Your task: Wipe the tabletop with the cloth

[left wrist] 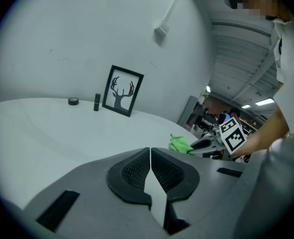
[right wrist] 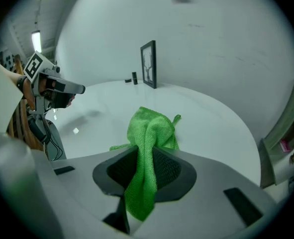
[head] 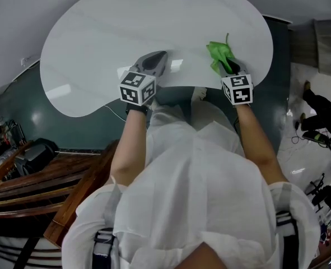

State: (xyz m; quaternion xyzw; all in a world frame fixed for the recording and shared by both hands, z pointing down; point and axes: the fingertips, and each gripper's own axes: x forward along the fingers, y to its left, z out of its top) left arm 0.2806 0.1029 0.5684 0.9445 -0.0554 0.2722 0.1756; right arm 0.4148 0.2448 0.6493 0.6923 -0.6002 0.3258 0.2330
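We are holding the left gripper (head: 154, 61) low over the near edge of the white surface (head: 115, 27), at about 11 o'clock from our body. Its jaws are pressed together with nothing between them. We judge it is parked there simply to stay out of the wiping path, since one gripper is enough for the cloth. The left forearm is reaching straight forward, wrist level, with the marker cube turned up toward our head.

At the far rim, near 12 o'clock, a framed antler picture (left wrist: 122, 90) is leaning against the wall, with a small dark cylinder (left wrist: 96, 102) and a flat round black piece (left wrist: 73, 101) just beside it. They are standing well apart from where we are working.

At about 1 o'clock we are gripping the green cloth (right wrist: 149, 133) in the right gripper (right wrist: 144, 171). The jaws are clamped on a gathered fold, and the rest of the cloth is bunching out ahead of the tips and lying on the surface. Held this way, the loose part is doing the contact, so a sweep should drag it flat rather than scrape the jaws. The right forearm is stretching forward and slightly outward, tilted down toward the near right part of the surface. Most of the surface looks yet to be covered.
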